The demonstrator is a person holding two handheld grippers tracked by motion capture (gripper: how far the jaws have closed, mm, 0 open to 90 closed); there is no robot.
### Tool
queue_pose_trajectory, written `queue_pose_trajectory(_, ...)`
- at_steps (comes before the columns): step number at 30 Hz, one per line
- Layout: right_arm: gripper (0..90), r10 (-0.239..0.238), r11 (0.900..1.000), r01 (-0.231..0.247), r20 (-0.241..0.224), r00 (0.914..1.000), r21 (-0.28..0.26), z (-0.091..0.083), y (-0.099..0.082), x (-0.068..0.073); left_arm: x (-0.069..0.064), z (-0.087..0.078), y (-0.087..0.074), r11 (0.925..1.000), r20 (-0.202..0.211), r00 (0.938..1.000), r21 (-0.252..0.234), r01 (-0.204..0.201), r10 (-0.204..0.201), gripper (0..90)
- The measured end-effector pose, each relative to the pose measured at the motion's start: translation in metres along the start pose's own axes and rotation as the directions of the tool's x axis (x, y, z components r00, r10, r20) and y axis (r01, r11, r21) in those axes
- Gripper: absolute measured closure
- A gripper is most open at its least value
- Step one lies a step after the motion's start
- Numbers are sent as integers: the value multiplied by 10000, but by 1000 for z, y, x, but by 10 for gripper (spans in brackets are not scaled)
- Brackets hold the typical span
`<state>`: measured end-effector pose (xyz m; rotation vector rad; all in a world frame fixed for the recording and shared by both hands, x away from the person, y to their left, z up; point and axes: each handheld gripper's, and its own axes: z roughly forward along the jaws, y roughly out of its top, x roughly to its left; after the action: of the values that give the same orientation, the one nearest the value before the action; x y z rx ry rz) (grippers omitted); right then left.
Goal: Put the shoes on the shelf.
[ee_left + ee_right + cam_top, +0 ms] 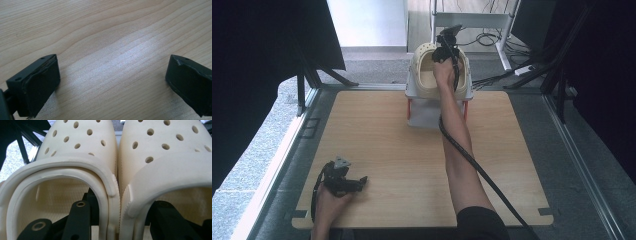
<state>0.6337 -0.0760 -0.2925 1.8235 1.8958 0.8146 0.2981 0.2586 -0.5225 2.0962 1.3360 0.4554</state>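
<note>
High view: I'm seeing the table (377,150) carrying a white rack (422,117) at its far edge, with two cream clogs (424,67) sitting side by side on top. My right gripper (117,220) is straddling their touching inner walls, one jaw inside each clog, while my left gripper (112,80) is resting wide apart on bare wood near the front-left corner.

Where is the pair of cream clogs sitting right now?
In the high view the clogs sit side by side on a small rack at the table's far edge, centre, with the right gripper reaching into them.
</note>
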Motion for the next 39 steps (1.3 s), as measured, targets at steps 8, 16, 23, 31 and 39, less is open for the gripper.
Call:
queue_pose_trajectory(8,410,-839,9965,837,-423,9956,-88,-3,-3,-1,-1,0,0,10000,-32,10000,-21,64,-64,0)
queue_pose_trajectory(16,213,-2518,9678,2506,-1242,9598,-254,-23,-13,-10,-1,1,0,10000,-43,10000,-26,68,-68,0)
queue_pose_trajectory(23,175,-3118,9501,3062,-1953,9299,-590,-49,-26,-24,-1,1,0,10000,-46,10000,-27,68,-68,0)
queue_pose_trajectory(31,137,-3861,9224,3733,-2534,8870,-990,-75,-40,-32,-1,1,0,9999,-78,9999,-78,115,-116,0)
queue_pose_trajectory(39,49,-4749,8799,4543,-2924,8300,-1397,-92,-66,-38,-1,1,0,10000,-34,10000,-25,76,-76,0)
